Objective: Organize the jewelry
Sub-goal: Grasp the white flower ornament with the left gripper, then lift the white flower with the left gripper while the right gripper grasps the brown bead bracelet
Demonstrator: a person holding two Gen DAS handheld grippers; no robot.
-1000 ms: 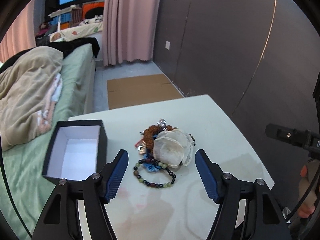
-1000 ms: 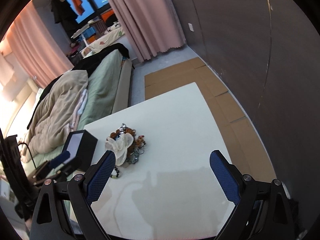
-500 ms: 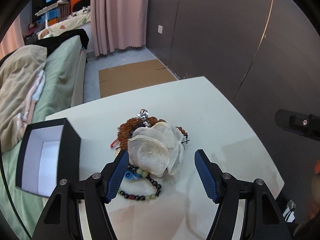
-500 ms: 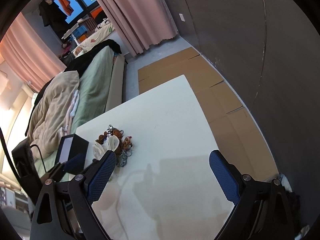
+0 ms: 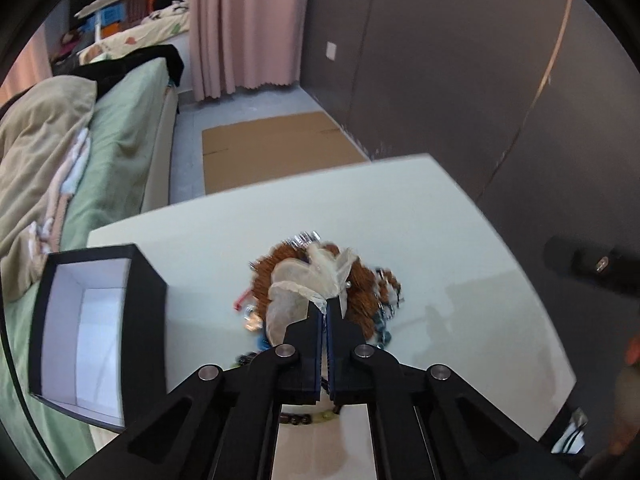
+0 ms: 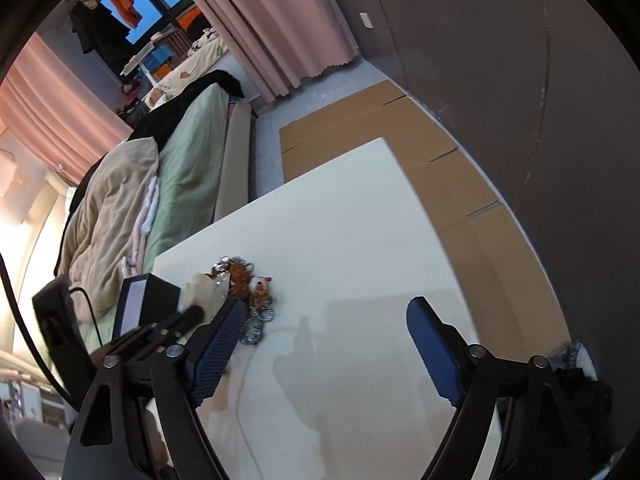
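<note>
Clenched on the near edge of the sheer pouch (image 5: 310, 280), your left gripper (image 5: 325, 312) sits directly over the jewelry pile (image 5: 360, 280) mid-table (image 5: 400, 208). From the fingertips the pouch stretches away, long axis pointing at the far edge. Your right gripper (image 6: 324, 344) is spread wide, pile just left of it; black box (image 5: 104, 320) stands left
</note>
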